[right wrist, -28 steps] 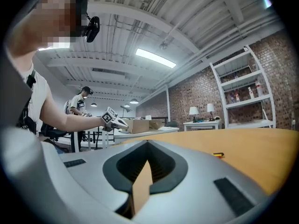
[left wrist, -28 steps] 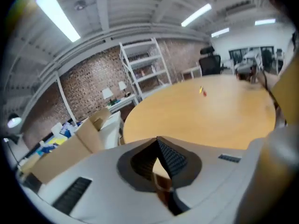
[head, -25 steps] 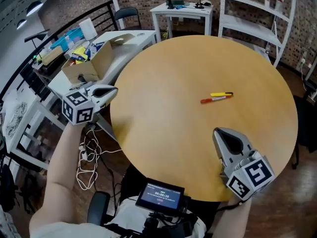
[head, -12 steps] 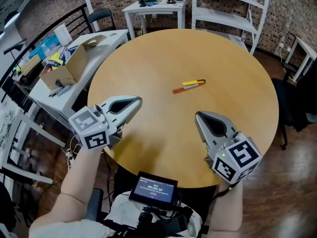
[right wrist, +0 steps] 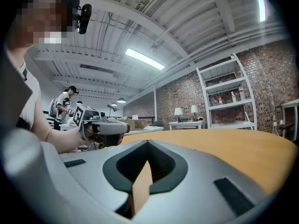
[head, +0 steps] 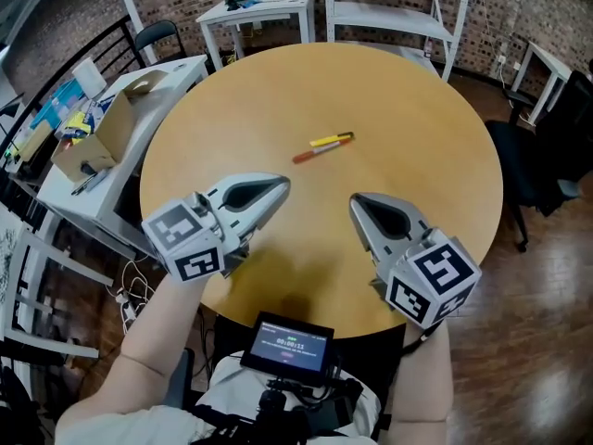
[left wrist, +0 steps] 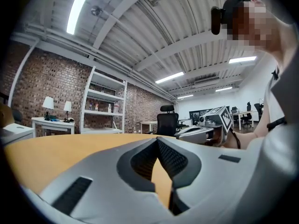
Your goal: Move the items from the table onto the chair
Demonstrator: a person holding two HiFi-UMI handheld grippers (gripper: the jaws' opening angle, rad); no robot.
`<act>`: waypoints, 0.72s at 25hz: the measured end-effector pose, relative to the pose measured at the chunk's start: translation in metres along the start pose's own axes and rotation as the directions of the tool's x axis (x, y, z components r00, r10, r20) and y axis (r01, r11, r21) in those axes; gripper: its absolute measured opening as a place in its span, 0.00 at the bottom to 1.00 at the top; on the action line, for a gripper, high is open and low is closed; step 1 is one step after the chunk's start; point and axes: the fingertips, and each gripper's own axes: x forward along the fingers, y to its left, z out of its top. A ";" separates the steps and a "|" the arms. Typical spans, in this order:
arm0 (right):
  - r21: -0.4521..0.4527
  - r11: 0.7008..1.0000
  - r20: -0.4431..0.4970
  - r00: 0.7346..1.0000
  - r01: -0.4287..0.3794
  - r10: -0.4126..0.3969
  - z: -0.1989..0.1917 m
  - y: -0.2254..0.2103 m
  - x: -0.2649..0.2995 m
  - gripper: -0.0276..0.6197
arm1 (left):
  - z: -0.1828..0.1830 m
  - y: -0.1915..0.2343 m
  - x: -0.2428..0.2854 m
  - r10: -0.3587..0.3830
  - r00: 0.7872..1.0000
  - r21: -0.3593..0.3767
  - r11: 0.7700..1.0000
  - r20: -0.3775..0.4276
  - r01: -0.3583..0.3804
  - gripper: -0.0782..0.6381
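Closed and empty, the grey left gripper [head: 281, 184] and grey right gripper [head: 356, 202] hover above the round wooden table [head: 422, 128], apparently approaching the yellow marker pen [head: 331, 140] and orange-red marker pen [head: 310, 154]; grasping one will need opened jaws.

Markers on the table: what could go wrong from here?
1. The yellow marker and red marker lie close together; grabbing one could nudge the other and roll it away.
2. The left gripper and right gripper are both shut; reaching without opening would likely just push them.
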 end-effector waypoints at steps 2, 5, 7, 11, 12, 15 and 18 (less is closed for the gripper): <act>0.004 1.000 0.000 1.000 0.006 -0.006 -0.001 -0.002 -0.001 0.05 | 0.000 -0.005 0.008 -0.015 1.000 0.002 1.000 0.003 0.015 0.13; 0.007 1.000 0.002 1.000 0.013 -0.013 0.000 -0.003 -0.002 0.05 | -0.002 -0.011 0.016 -0.031 1.000 0.010 0.999 -0.004 0.031 0.13; 0.006 1.000 0.001 1.000 0.015 -0.015 0.001 -0.003 -0.004 0.05 | -0.005 -0.014 0.021 -0.036 0.999 0.011 0.999 -0.011 0.036 0.13; 0.007 1.000 0.000 1.000 0.018 -0.018 0.002 -0.003 -0.007 0.05 | -0.010 -0.016 0.024 -0.037 0.999 0.005 0.999 -0.024 0.037 0.13; 0.008 1.000 0.003 1.000 0.018 -0.018 0.003 -0.003 -0.008 0.05 | -0.010 -0.016 0.024 -0.035 0.999 0.004 0.999 -0.025 0.035 0.13; 0.008 1.000 0.012 1.000 0.017 -0.017 0.005 -0.004 -0.010 0.05 | -0.008 -0.016 0.025 -0.030 0.999 0.012 0.999 -0.022 0.030 0.13; 0.008 1.000 0.013 1.000 0.013 -0.013 0.004 -0.002 -0.009 0.05 | -0.008 -0.018 0.023 -0.024 0.999 0.027 0.999 -0.026 0.025 0.13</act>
